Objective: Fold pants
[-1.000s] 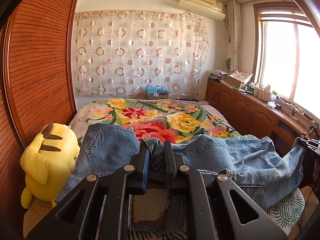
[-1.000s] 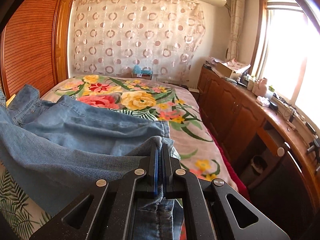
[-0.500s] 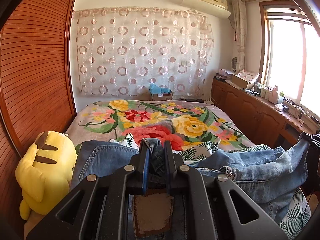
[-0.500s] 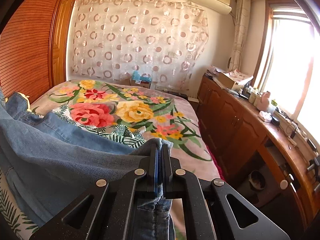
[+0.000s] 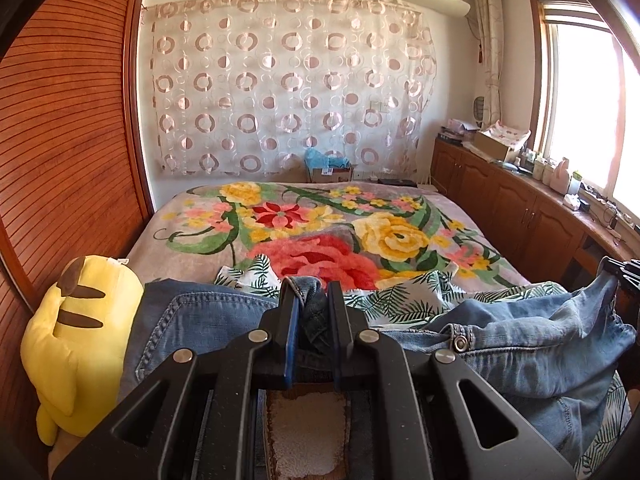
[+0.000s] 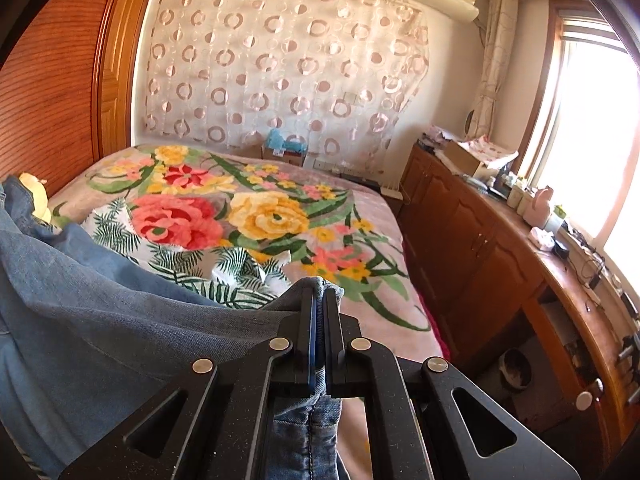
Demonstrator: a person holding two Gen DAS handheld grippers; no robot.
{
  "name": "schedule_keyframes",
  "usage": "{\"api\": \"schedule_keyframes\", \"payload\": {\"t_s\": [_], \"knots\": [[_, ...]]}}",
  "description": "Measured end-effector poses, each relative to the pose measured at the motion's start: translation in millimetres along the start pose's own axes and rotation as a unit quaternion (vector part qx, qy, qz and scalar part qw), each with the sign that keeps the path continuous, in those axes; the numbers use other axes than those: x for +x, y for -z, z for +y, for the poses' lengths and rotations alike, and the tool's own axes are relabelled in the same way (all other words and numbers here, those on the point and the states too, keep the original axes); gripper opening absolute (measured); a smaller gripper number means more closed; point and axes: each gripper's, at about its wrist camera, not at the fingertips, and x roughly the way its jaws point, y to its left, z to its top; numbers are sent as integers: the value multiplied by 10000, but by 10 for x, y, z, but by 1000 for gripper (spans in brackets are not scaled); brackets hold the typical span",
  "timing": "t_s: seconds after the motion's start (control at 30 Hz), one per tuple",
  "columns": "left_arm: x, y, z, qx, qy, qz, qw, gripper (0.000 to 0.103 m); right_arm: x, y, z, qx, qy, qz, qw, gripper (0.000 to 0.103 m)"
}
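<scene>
- While the left hand-held gripper (image 5: pixel 311 304) pinches a bunched fold of the jeans (image 5: pixel 520 344) at the waistband, its two fingers are held slightly apart by the thick denim between them.
- Just below that grip, the brown waist patch (image 5: pixel 306 430) of the jeans shows between the finger arms.
- Pressed nearly together, the right hand-held gripper (image 6: pixel 319 300) clamps a thin edge of the jeans (image 6: pixel 100 320), with a seamed strip hanging below the fingers.
- Denim stretches between both grips across the near end of the bed (image 5: pixel 192 216), over a leaf-print sheet (image 5: pixel 400 300).
- A yellow plush toy (image 5: pixel 80 340) sits just beside the jeans on the left.
- Beyond lies the floral blanket (image 6: pixel 268 212), then a circle-patterned curtain (image 5: pixel 280 92) on the far wall.
</scene>
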Motion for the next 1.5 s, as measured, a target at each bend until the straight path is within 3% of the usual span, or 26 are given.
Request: {"api": "schedule_keyframes", "payload": {"t_s": [0.23, 0.43, 0.57, 0.73, 0.77, 0.83, 0.87, 0.9, 0.97, 1.03, 1.1, 1.23, 1.5], "knots": [[142, 18, -6, 95, -78, 117, 9999, 14, 331, -122, 40, -167, 76, 331, 9993, 2], [239, -39, 26, 30, -72, 161, 9998, 14, 399, -373, -19, -58, 180, 277, 9994, 2], [291, 17, 30, 32, -113, 328, 9994, 16, 566, -368, 95, -135, 199, 337, 9991, 2], [202, 115, 17, 192, -180, 417, 9988, 36, 721, -377, 142, -180, 156, 512, 9984, 2], [153, 134, 11, 239, -174, 389, 9988, 45, 720, -388, 130, -161, 139, 510, 9985, 2], [38, 180, -8, 284, -113, 322, 9990, 49, 692, -404, 72, -132, 76, 489, 9987, 2], [16, 195, -10, 295, -81, 346, 9989, 56, 669, -408, 46, -91, 48, 472, 9988, 2], [-23, 224, -31, 311, -20, 390, 9988, 72, 633, -400, 15, -27, 26, 463, 9989, 2], [-125, 302, -76, 313, 143, 344, 9988, 82, 579, -389, -51, 117, -17, 446, 9989, 16], [-165, 372, -124, 329, 273, 421, 9982, 82, 471, -358, -106, 256, 14, 387, 9989, 38], [-202, 471, -173, 338, 377, 495, 9975, 82, 360, -311, -165, 373, -70, 312, 9988, 46], [-258, 676, -315, 426, 497, 644, 9958, 82, 158, -142, -252, 522, -192, 361, 9978, 48], [-229, 959, -568, 551, 683, 966, 9914, 82, 249, 140, -371, 606, -614, 1042, 9908, 48]]}}
